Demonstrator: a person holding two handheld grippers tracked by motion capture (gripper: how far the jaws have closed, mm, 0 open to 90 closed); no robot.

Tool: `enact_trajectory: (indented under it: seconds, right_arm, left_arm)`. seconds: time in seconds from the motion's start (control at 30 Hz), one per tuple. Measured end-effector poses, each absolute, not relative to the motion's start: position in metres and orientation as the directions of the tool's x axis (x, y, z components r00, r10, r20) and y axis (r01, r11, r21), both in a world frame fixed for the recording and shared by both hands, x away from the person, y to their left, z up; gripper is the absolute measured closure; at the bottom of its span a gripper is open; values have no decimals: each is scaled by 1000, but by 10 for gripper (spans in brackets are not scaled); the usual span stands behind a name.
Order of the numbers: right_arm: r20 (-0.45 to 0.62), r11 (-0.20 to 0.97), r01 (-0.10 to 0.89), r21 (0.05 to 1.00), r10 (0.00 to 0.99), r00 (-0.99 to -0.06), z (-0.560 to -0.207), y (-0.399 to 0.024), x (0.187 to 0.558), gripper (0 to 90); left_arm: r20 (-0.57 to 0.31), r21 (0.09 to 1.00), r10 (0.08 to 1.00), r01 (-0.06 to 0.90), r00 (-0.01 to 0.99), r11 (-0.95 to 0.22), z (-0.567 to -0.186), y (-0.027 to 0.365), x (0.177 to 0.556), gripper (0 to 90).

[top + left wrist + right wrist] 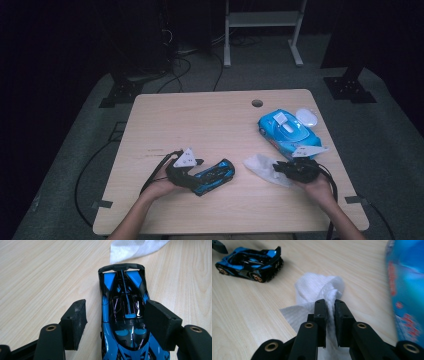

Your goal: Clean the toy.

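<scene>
A blue and black toy car [216, 176] lies on the wooden table [200, 120] at the front left. My left gripper [206, 173] is open around it: in the left gripper view the car [123, 315] runs lengthwise between the jaws, with bare table between it and the left pad [75, 322], while the right pad [160, 322] sits at its side. A crumpled white wipe [260, 165] lies at the front right. My right gripper [277, 167] is shut on a fold of the wipe [312, 285], pinched between its narrow jaws [331, 302].
A blue pack of wipes [287, 130] lies just behind my right gripper, close on the right in its view [407, 290]. A white oval object [307, 117] sits beside the pack. A cable hole [257, 103] is near the table's far edge.
</scene>
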State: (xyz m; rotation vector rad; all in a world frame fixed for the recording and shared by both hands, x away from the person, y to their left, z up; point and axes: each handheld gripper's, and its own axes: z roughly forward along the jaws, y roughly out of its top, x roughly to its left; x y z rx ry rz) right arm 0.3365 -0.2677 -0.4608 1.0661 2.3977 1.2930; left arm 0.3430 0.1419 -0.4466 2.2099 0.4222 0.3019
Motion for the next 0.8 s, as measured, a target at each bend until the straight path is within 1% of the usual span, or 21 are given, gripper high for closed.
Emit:
enact_trajectory:
  seconds: [0.03,0.07,0.13,0.2,0.4,0.8]
  right_arm:
    - [163,338,503,795,680,-715,-460,-272,335,661]
    - [160,337,502,797,684,-712,-459,-274,333,612]
    - [150,332,489,807,685,-713,-457,-280,329,611]
    - [157,325,481,814,675,-721,-456,-286,325,553]
    - [157,304,468,830,678,-718,-453,-294,317,514]
    - [169,286,469,835,678,-715,-456,-301,313,467]
  left_arm:
    - [72,786,399,195,914,-587,-446,142,343,342]
    - [71,786,401,197,913,-586,-446,142,344,337]
    - [66,788,406,202,911,-582,-446,142,344,321]
    - [64,787,407,205,911,-582,-446,144,344,313]
    - [59,788,424,219,904,-576,-446,151,346,297]
    - [53,789,441,233,896,-569,-447,159,345,275]
